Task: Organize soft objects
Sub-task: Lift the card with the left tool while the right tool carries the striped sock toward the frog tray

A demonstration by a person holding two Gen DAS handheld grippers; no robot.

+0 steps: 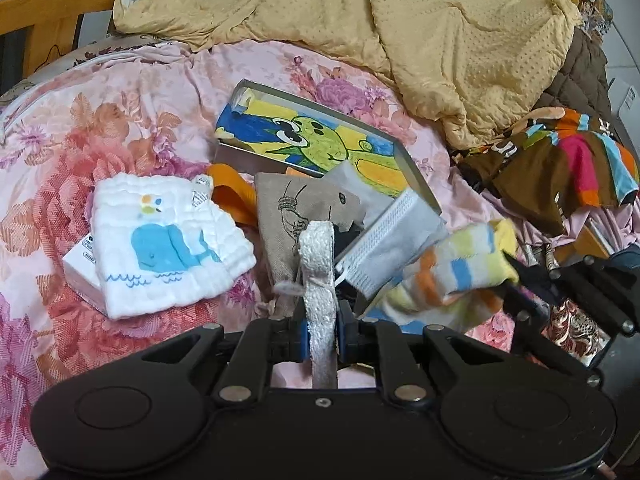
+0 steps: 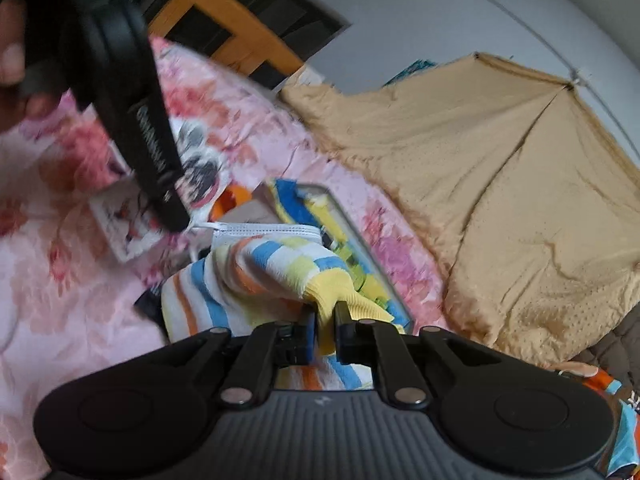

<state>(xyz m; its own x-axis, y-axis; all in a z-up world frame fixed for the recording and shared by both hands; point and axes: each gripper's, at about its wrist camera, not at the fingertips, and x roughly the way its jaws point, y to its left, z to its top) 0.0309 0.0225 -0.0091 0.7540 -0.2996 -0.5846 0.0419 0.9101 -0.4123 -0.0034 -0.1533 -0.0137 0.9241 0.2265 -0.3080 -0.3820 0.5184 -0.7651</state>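
Note:
In the left wrist view my left gripper [image 1: 323,332] is shut on a white textured fabric strip [image 1: 318,264] that stands up between its blue pads. To its right hangs a striped sock [image 1: 452,268] in yellow, blue, orange and white, held at its yellow cuff by my right gripper [image 1: 514,280]. In the right wrist view that gripper [image 2: 326,332] is shut on the sock's yellow cuff [image 2: 332,296], and the striped sock [image 2: 256,276] droops to the left. The left gripper [image 2: 172,212] reaches down from the upper left, with a hand [image 2: 12,60] behind it.
On the pink floral bedspread [image 1: 60,152] lie a white whale cloth [image 1: 160,248] on a white box, a beige drawstring pouch [image 1: 280,208], a white packet [image 1: 396,236] and a frog-painted tin [image 1: 320,136]. A yellow quilt [image 1: 440,40] and a striped garment [image 1: 580,160] are piled behind.

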